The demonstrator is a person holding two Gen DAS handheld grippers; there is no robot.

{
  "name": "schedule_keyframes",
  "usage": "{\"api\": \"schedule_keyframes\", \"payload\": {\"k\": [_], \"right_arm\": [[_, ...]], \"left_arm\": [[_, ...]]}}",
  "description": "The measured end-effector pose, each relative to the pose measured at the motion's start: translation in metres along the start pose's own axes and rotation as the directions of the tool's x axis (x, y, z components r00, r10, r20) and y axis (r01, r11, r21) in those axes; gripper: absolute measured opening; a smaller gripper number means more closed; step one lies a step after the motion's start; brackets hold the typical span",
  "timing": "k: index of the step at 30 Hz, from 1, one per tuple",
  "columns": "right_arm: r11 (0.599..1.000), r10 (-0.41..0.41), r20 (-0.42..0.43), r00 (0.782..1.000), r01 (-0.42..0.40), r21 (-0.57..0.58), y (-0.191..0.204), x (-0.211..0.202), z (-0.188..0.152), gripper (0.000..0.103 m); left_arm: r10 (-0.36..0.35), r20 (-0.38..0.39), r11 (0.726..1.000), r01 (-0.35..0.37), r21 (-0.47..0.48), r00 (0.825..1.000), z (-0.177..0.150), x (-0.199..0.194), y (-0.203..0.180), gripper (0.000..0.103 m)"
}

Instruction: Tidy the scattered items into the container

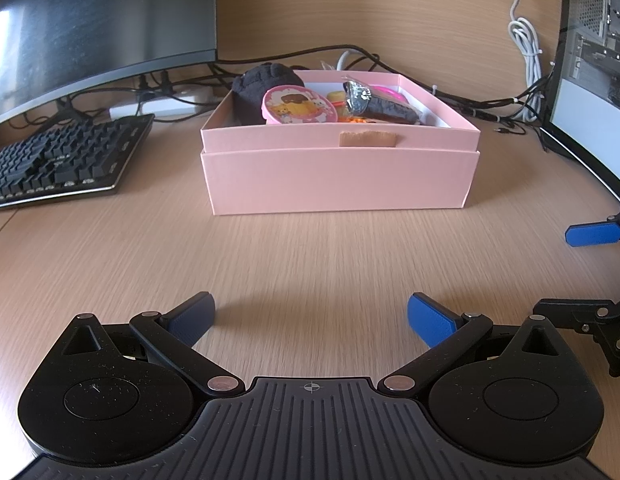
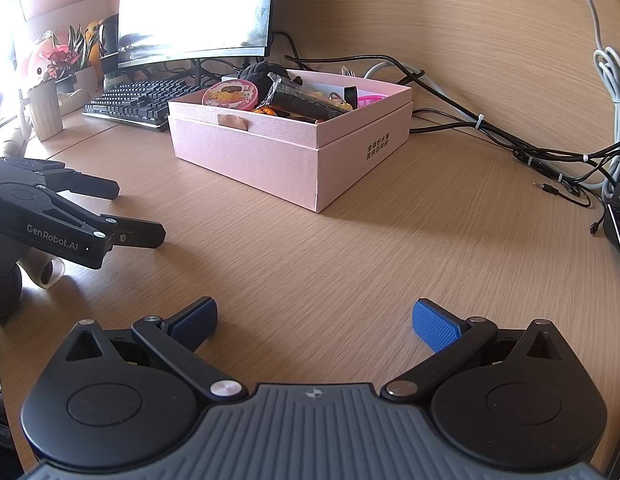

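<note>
Blue rubber pads sit at the bottom of both wrist views, and on each tool they stand wide apart with nothing between them: my left gripper (image 1: 310, 320) is spread and empty, and so is my right gripper (image 2: 314, 324). In the right wrist view the left tool shows again at the left edge of the frame, its black fingers parted over bare wood.

Just beyond the fingers, through the middle of both frames, the wooden desk (image 1: 310, 256) is clear of loose items as far as I can see.

Farther on, at upper centre, stands the pink box (image 1: 338, 176), open-topped and already loaded. A round pink tin (image 1: 299, 106) with cartoon animals leans at its front left. A dark plush toy (image 1: 265, 84) sits behind the tin, and a dark foil-wrapped packet (image 1: 380, 104) lies across the middle. Small orange and bright pink bits show underneath, too crowded to name.

Past the box, a keyboard (image 1: 61, 160) lies at the left, a monitor (image 1: 93, 20) fills the upper left, and cables (image 1: 490, 108) trail along the back to the right.

My judgement: the tidying looks finished or nearly so. I cannot see what lies outside these two views.
</note>
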State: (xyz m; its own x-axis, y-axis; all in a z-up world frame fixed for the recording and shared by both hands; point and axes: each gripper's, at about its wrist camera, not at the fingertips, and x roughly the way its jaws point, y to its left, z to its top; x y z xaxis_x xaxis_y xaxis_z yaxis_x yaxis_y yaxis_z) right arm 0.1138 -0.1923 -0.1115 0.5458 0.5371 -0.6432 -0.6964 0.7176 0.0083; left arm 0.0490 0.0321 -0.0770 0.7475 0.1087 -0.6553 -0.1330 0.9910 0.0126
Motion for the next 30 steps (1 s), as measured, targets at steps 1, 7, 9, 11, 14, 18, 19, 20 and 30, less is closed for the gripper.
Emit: {"api": "schedule_keyframes", "payload": {"k": [1, 7, 9, 11, 14, 18, 19, 20, 30], "right_arm": [[1.0, 0.0, 0.0, 1.0, 0.0, 0.0, 0.0, 0.0, 0.0, 0.103], [1.0, 0.0, 0.0, 1.0, 0.0, 0.0, 0.0, 0.0001, 0.0002, 0.103], [1.0, 0.0, 0.0, 1.0, 0.0, 0.0, 0.0001, 0.0001, 0.0002, 0.103], [1.0, 0.0, 0.0, 1.0, 0.0, 0.0, 0.0, 0.0002, 0.0003, 0.103], [1.0, 0.0, 0.0, 1.0, 0.0, 0.0, 0.0, 0.0002, 0.0003, 0.103], [1.0, 0.0, 0.0, 1.0, 0.0, 0.0, 0.0001, 0.0001, 0.0003, 0.103], [1.0, 0.0, 0.0, 1.0, 0.0, 0.0, 0.0, 0.0002, 0.0003, 0.103], [1.0, 0.0, 0.0, 1.0, 0.0, 0.0, 0.0, 0.0002, 0.0003, 0.103], [1.0, 0.0, 0.0, 1.0, 0.0, 0.0, 0.0001, 0.0001, 0.0003, 0.103]], "left_arm": [[0.001, 0.0, 1.0, -0.001, -0.001, 1.0, -0.0005, -0.0005, -0.0001, 0.103], [-0.005, -0.001, 1.0, 0.005, 0.003, 1.0, -0.0013, -0.001, 0.0004, 0.103], [-0.006, -0.001, 1.0, 0.006, 0.004, 1.0, -0.0015, -0.0013, 0.0004, 0.103], [-0.005, -0.002, 1.0, 0.005, 0.004, 1.0, -0.0015, -0.0013, 0.0003, 0.103], [-0.005, -0.001, 1.0, 0.005, 0.003, 1.0, -0.0013, -0.0013, 0.0002, 0.103], [-0.004, -0.002, 1.0, 0.004, 0.003, 1.0, -0.0013, -0.0013, 0.0003, 0.103], [-0.005, -0.003, 1.0, 0.005, 0.005, 1.0, -0.0013, -0.0013, 0.0002, 0.103], [-0.006, -0.004, 1.0, 0.006, 0.007, 1.0, -0.0011, -0.0012, 0.0002, 0.103], [-0.003, 0.001, 1.0, 0.003, 0.002, 1.0, -0.0013, -0.0011, -0.0004, 0.103]]}}
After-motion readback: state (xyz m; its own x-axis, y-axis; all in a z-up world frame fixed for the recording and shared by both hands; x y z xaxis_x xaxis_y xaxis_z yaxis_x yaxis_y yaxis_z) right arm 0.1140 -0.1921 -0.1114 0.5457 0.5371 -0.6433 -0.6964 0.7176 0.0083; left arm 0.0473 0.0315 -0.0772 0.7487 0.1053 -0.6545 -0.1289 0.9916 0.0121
